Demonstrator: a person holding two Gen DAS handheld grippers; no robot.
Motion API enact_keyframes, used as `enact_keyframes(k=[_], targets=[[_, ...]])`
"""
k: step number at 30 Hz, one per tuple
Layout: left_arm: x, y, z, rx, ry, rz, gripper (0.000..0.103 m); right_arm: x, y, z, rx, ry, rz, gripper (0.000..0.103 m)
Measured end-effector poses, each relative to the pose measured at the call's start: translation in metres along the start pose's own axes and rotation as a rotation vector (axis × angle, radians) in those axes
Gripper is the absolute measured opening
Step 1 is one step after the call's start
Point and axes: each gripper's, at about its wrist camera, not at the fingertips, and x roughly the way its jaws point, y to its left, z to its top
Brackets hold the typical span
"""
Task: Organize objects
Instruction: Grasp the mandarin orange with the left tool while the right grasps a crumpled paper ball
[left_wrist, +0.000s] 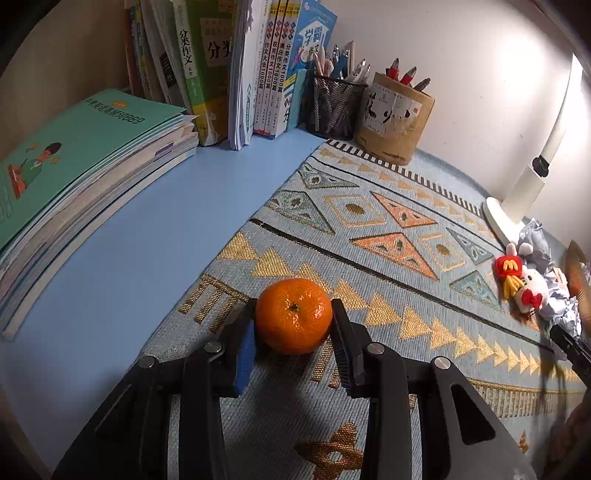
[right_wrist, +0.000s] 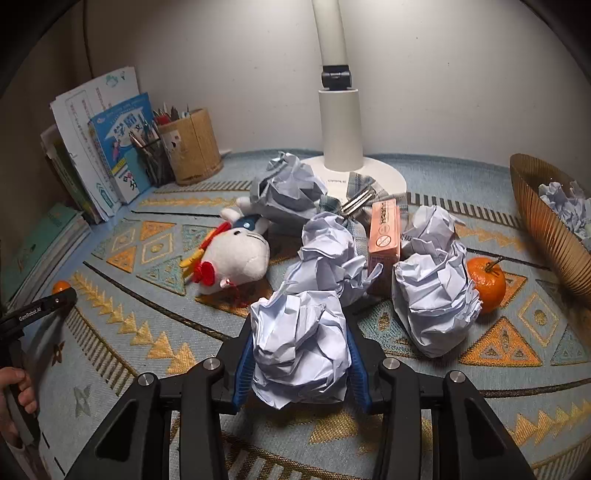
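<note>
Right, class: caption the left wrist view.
Left gripper clamps a mandarin on the patterned cloth.

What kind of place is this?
Most likely a study desk at home: upright books against the wall, pen holders full of pens, and a white desk lamp over a patterned mat.

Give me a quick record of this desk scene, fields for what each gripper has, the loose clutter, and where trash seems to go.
left hand-held gripper: closed on a tangerine on the patterned mat
right hand-held gripper: closed on a crumpled paper ball
loose clutter: more paper balls, plush toy, pink box, second tangerine
likely trash spot: ribbed bowl, already holding crumpled paper
back edge: books, pen cups, lamp
</note>
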Motion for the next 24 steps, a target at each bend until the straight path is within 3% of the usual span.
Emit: enact_keyframes(k=[2, 6, 8, 18, 24], targets=[[-0.003, 0.0, -0.001, -0.005, -0.016, 0.007, 0.034, -0.012, 0.003, -0.001, -0.015, -0.064, 0.031, 0.043], [-0.013, -0.004, -0.002, 0.008, -0.07, 0.059, 0.034, -0.037, 0.005, -0.007, -0.06, -0.19, 0.201, 0.044], [-0.019, -0.005, -0.003, 0.018, -0.099, 0.051, 0.034, -0.044, 0.01, -0.01, -0.075, -0.225, 0.24, 0.044], [-0.025, -0.013, -0.003, 0.063, -0.136, 0.036, 0.034, -0.041, 0.002, -0.009, -0.035, -0.199, 0.24, 0.045], [-0.024, -0.01, -0.004, 0.044, -0.131, 0.045, 0.034, -0.035, -0.001, -0.009, -0.01, -0.176, 0.188, 0.045]])
